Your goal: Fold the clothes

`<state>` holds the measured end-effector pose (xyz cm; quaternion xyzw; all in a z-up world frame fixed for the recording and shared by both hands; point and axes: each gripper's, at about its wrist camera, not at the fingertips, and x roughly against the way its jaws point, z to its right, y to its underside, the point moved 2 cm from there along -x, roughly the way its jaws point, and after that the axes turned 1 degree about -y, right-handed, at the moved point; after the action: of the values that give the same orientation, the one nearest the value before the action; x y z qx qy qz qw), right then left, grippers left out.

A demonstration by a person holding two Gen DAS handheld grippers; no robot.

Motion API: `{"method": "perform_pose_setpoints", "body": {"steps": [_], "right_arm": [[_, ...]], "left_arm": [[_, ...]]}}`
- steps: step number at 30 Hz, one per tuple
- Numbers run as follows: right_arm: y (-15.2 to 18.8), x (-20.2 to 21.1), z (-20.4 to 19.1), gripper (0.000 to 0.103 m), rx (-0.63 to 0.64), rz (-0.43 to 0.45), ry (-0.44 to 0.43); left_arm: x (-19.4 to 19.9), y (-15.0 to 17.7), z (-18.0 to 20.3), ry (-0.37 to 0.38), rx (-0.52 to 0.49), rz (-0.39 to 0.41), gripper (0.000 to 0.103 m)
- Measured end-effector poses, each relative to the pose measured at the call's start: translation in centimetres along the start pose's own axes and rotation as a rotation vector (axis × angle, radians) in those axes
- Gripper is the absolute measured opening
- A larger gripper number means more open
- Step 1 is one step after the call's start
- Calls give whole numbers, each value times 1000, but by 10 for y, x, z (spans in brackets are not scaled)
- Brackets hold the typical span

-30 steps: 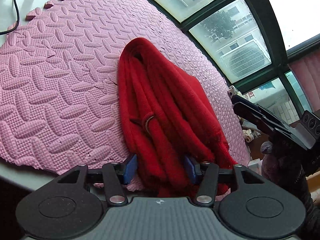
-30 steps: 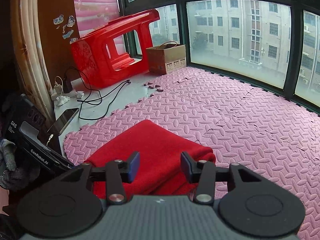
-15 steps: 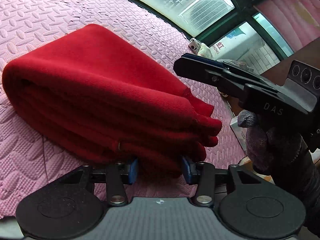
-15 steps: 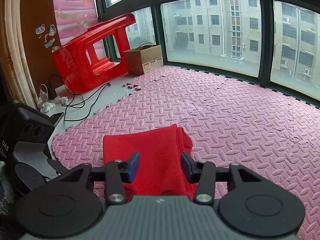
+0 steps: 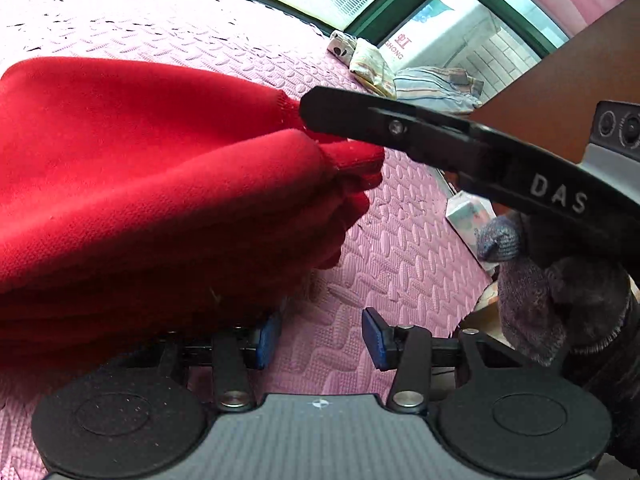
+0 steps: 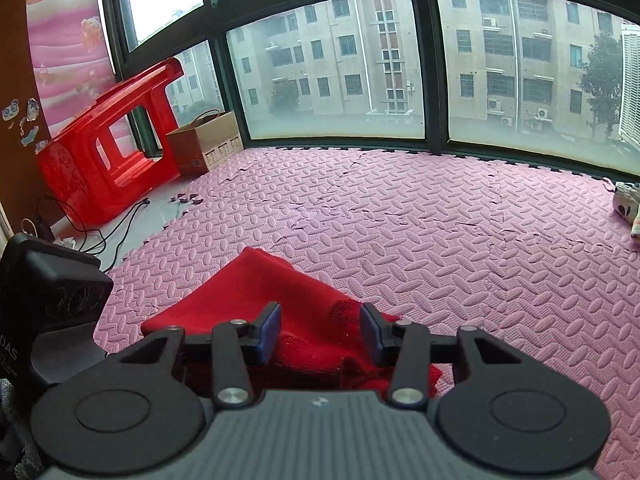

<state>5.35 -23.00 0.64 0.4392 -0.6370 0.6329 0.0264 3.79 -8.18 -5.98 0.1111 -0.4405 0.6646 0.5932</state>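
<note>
Both of my grippers have their blue-padded fingers spread apart with nothing pinched between them. My left gripper (image 5: 320, 338) sits at the bottom centre of its frame over bare pink foam mat (image 5: 400, 248), its left pad at the edge of the folded red garment (image 5: 140, 184), which fills the left half of that view in stacked layers. My right gripper (image 6: 320, 330) is low in its own frame, over the near corner of the same red cloth; in the left view its black finger lies against the upper right corner of the bundle. A gloved hand (image 5: 560, 300) grips it at the right edge. A red plastic stool (image 6: 108, 152) lies tipped at upper left beside a cardboard box (image 6: 204, 142).
</note>
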Motion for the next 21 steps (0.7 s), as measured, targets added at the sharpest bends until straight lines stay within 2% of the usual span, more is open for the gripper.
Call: {"method": "perform_pose_setpoints", "body": {"steps": [1,5,7,9,13,17,21], "right_arm": [[3,-2,2,39,-15,-5,9],[17,-8,9,37,-55,-18,57],[18,-6,12,37,-94,6,42],[14,-2,10,37,-86,35,50],[7,5,5,37,-70,94,65],[11,7,-13,37,19,90,66],[29,6,-29,37,108,60,107]], "left_arm": [[6,4,-1,2,0,0,49],[32,13,-9,-2,12,15,50],[47,14,-11,-5,15,37,51],[65,13,-13,-13,15,69,51],[99,5,-20,-79,14,161,51],[115,-14,-28,-130,44,264,49],[104,-28,-29,-116,50,292,49]]}}
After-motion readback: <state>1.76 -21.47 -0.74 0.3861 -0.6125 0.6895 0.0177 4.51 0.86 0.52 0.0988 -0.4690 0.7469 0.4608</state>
